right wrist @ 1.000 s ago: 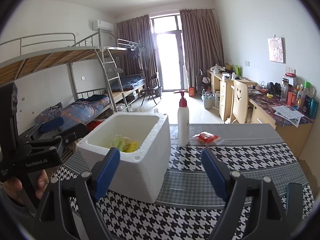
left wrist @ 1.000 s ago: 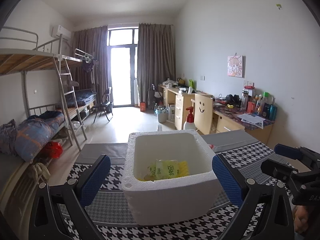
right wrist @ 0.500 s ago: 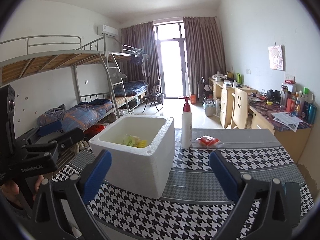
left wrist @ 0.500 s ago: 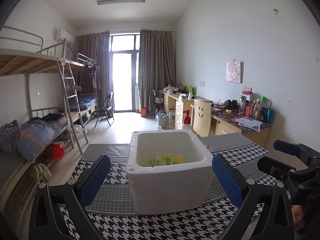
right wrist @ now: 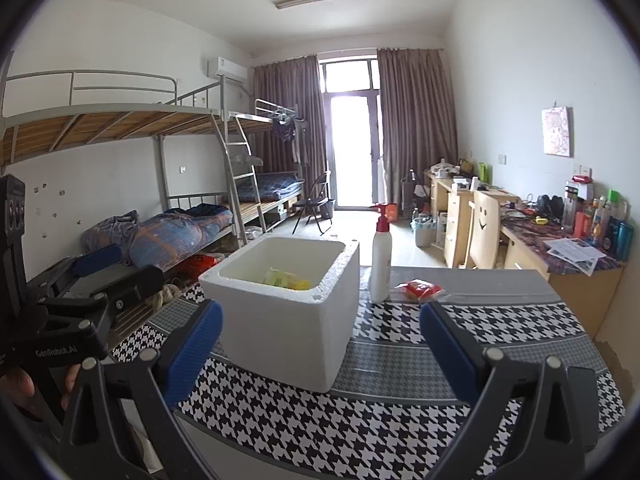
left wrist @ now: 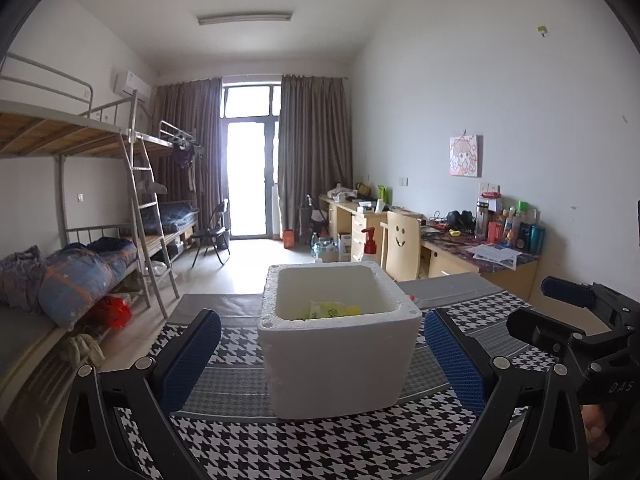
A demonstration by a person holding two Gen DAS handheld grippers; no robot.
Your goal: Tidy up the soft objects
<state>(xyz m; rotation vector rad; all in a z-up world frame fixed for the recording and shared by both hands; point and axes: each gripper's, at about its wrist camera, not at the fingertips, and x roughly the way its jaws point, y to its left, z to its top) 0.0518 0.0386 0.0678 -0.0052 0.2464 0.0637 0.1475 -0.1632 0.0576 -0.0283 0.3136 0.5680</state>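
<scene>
The left tool (left wrist: pixel 322 356) stands spread wide, its blue ribbed pads (left wrist: pixel 191 354) well apart on either side of the white foam box (left wrist: pixel 338 344) without touching it; nothing is held. The right tool (right wrist: pixel 320 344) is likewise spread as wide as it goes, pads clear of the box and gripping nothing. Each tool shows at the edge of the other's view: the right tool at 3 o'clock in the left wrist view, the left tool at 9 o'clock in the right wrist view, with fingers of a hand (right wrist: pixel 24 390) under it.

The foam box is a thick-walled, open-topped cube of grainy white polystyrene with a pitted rim. It sits on the worktop (right wrist: pixel 460 400), which is covered by a cloth in black-and-white houndstooth with grey bands. Inside the box, low against the near wall, lie soft packets in yellow and green wrapping (left wrist: pixel 330 309), crinkled and glossy; their print is too small to read.

In the right wrist view, at 1 o'clock from the box, a tall white pump bottle with a red head (right wrist: pixel 381 258) stands upright just beside it. A flat red packet (right wrist: pixel 422 289) in clear wrap lies on the grey band beyond the bottle, at 2 o'clock from the box.
</scene>
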